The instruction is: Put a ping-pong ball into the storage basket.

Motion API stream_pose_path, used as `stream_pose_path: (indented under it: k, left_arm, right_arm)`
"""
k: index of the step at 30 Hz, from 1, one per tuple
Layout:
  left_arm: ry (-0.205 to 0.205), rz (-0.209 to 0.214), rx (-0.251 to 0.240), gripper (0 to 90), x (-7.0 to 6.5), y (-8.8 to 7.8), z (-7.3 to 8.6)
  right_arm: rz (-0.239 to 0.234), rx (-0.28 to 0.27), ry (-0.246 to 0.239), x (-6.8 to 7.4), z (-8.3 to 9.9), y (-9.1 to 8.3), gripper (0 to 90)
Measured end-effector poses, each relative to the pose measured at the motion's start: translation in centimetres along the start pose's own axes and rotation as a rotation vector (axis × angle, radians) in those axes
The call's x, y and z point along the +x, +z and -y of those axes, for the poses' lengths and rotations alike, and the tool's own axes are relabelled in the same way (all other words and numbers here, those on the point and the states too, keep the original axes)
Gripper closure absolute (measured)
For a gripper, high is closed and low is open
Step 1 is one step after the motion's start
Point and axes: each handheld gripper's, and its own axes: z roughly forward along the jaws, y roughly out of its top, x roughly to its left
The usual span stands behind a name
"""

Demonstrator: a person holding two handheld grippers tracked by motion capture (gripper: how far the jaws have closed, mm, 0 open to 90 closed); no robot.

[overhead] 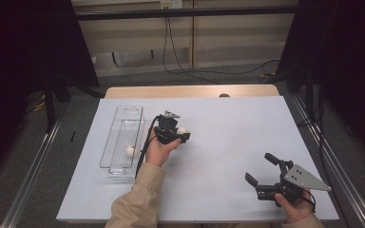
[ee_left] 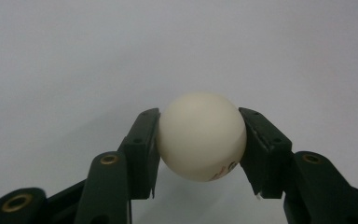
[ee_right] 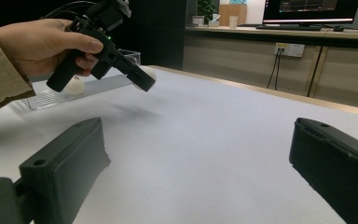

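The white ball [ee_left: 201, 136] sits squeezed between the two pads of your left gripper [overhead: 179, 133], lifted clear of the surface [overhead: 228, 142], with the clear tray [overhead: 123, 137] lying just to that gripper's left in the high view. That is the relation your next move likely turns on: the tray's long axis runs away from you, a second ball [overhead: 130, 151] already rests near its close end, and your left hand [overhead: 158, 151] is by far the nearer one to it, so a short carry leftward over the tray wall looks like what remains. Your right gripper [overhead: 262, 171] waits well apart at the near right of the surface, jaws spread wide with nothing between them. The left gripper view shows the contact itself, both pads pressing the ball's sides and a red mark low on it; the right gripper view adds the gap beneath the held ball, and the tray beyond your hand.
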Motion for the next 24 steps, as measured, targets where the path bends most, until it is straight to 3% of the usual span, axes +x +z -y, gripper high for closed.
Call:
stream_pose_path:
  k: [24]
  left_arm:
    - [-0.008,-0.013,-0.012,51.0,0.8,-2.0,-0.1]
  right_arm:
    - [-0.006,-0.003,-0.002,0.1,-0.1,0.2,2.9]
